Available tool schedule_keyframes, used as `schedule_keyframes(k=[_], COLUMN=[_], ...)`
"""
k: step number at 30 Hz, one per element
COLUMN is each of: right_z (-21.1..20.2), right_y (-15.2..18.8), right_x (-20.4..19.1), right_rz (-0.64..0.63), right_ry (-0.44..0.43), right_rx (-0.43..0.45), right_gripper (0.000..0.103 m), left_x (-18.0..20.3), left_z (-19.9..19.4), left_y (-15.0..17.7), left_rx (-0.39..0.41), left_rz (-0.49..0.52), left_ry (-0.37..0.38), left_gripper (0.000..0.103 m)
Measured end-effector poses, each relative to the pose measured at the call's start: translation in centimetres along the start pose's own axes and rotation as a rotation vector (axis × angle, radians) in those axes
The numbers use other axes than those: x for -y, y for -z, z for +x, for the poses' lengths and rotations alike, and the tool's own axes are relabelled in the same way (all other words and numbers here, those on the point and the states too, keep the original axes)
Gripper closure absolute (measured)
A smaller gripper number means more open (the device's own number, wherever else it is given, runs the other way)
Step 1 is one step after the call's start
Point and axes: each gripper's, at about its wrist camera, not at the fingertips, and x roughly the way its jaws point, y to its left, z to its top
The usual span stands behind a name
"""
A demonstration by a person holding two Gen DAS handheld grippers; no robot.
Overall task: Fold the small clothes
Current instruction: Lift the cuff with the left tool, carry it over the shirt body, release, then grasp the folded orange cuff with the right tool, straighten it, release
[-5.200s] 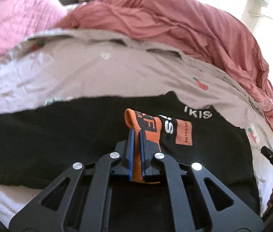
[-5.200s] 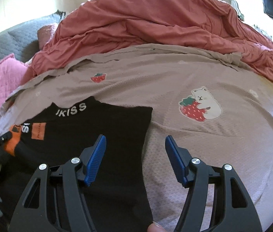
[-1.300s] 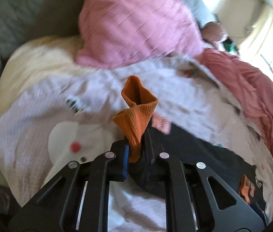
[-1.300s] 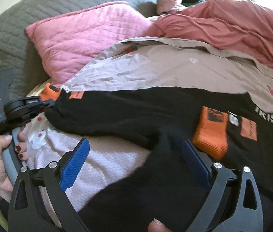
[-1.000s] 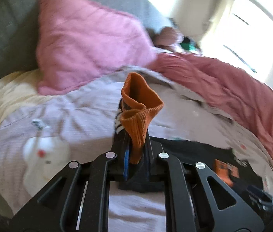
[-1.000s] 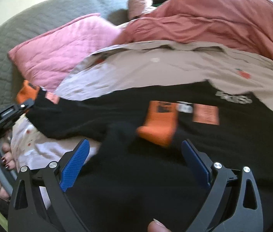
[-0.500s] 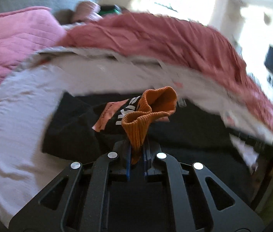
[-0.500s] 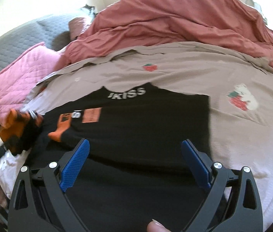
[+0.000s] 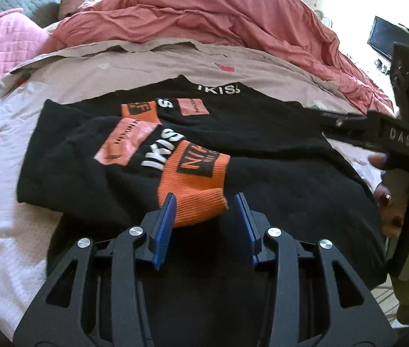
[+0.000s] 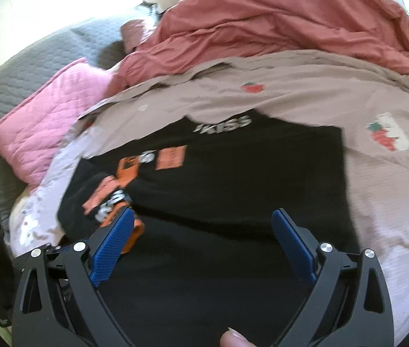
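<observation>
We see the black sweater (image 9: pixel 276 156), orange cuff (image 9: pixel 195 190) folded across mid-frame; left gripper (image 9: pixel 207 219) opening around it, right gripper (image 10: pixel 201 243) spread wide.

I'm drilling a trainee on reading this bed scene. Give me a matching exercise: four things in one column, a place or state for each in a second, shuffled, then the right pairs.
Things:
1 orange ribbed sleeve cuff
2 black sweatshirt
3 pink quilted pillow
4 right gripper

Places or states:
A far left, against grey quilt
B jaws wide, nothing between
C lies between the left gripper's opening jaws
D spread over beige strawberry-print sheet

Pairs: 1-C, 2-D, 3-A, 4-B
</observation>
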Motion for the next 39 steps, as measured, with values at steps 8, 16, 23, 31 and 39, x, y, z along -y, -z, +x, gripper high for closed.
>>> schedule_keyframes(k=[8, 16, 23, 31, 39], right_z=[4.9, 8.0, 3.6, -0.9, 0.6], right_y=[1.5, 1.9, -1.9, -7.8, -7.6], right_x=[-4.2, -8.4, -9.7, -3.5, 4.9], right_rz=[0.048, -0.044, -0.2, -0.244, -0.163], right_ry=[-0.168, -0.171, -0.169, 0.015, 0.126], right_rx=[-0.181, -0.2, -0.017, 0.115, 0.038], right_gripper=[0.017, 0.093, 0.096, 0.098, 0.098], left_x=[-5.7, -9.5, -10.0, -9.0, -7.5], left_z=[-3.2, -4.2, -4.7, -4.3, -3.4], left_y=[-1.0, -0.9, -0.9, -0.9, -1.5], left_rx=[0.101, 0.134, 0.163, 0.157, 0.125], left_rz=[-0.187, -0.284, -0.309, -0.267, -0.222], left_ry=[-0.042, -0.121, -0.126, -0.147, -0.157], left_gripper=[0.063, 0.055, 0.053, 0.052, 0.052])
